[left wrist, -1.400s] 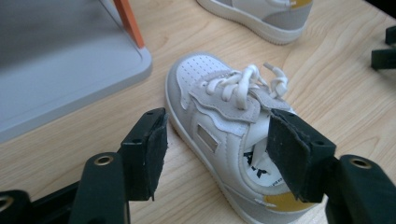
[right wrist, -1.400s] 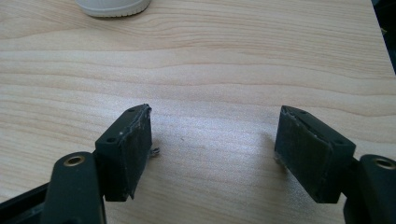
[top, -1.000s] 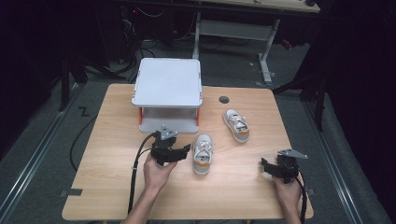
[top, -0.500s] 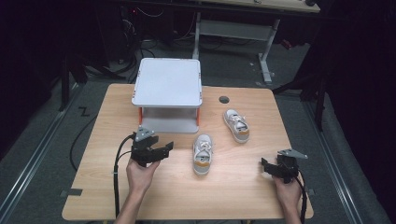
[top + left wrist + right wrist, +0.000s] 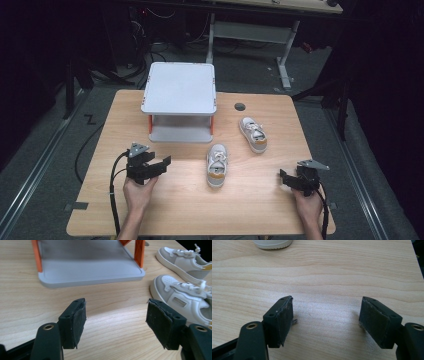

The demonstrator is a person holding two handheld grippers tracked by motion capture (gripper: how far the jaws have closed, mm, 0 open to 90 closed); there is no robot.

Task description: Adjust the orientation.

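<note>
Two small white-and-beige sneakers lie on the wooden table [image 5: 260, 200]. The near shoe [image 5: 217, 165] [image 5: 185, 300] lies mid-table with its toe toward me; the far shoe [image 5: 253, 134] [image 5: 182, 260] is behind it to the right. My left gripper [image 5: 162, 164] [image 5: 116, 312] is open and empty at the front left, well left of the near shoe and facing the stand's lower shelf. At the front right my right gripper [image 5: 283, 176] [image 5: 327, 307] hovers open over bare wood, with a shoe toe [image 5: 272, 243] at the top edge of its view.
A grey two-tier stand [image 5: 180, 95] with orange posts stands at the back left of the table; its lower shelf [image 5: 87, 272] is bare. A round cable hole [image 5: 240, 106] sits behind the far shoe. Black cables trail from both grippers toward the front edge.
My left gripper has moved left, away from the near shoe, and sits lower over the table's front left. The right gripper and both shoes have stayed put.
</note>
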